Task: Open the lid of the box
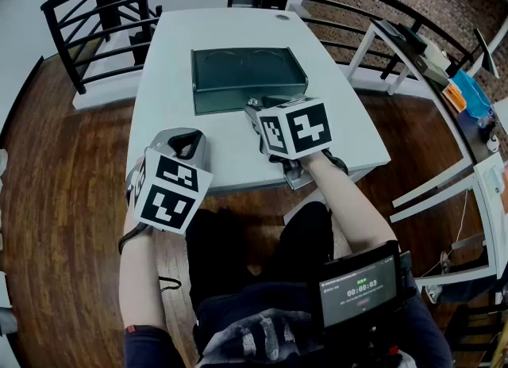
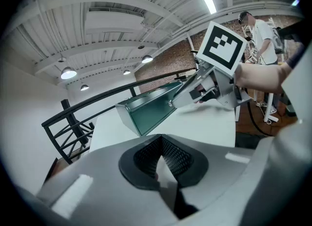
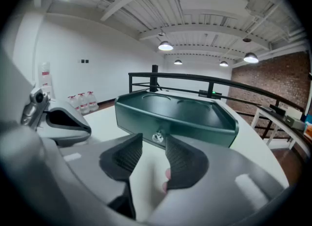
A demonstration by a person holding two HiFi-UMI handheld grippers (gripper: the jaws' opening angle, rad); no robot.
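On the white table (image 1: 167,120), one dark green metal box (image 1: 246,73) is sitting square to the person, well in from the near edge, its lid lying shut. Two round pressed shapes are showing on the lid and one small silver lock (image 3: 158,137) is showing at the middle of the front wall; no brand or lettering is showing on the box. The right gripper (image 3: 154,140) is hovering just in front of that front wall, its jaws standing apart with nothing between the pads and the lock showing just beyond the gap. The left gripper (image 2: 161,142) is hanging at the table's near left edge, well apart from the box, its jaws standing together at the tips and holding nothing. Each gripper is carrying one cube, the right cube (image 1: 298,127) and the left cube (image 1: 168,190), bearing black-and-white square markers, patterns only, no letters. One small screen (image 1: 359,287) at the person's chest is displaying green timer digits, too small for a sure reading. By the far wall a few clear bottles (image 3: 84,102) with red labels are standing; print unreadable, count uncertain. Four round ceiling lamps (image 3: 165,46) are glowing in the right gripper view.
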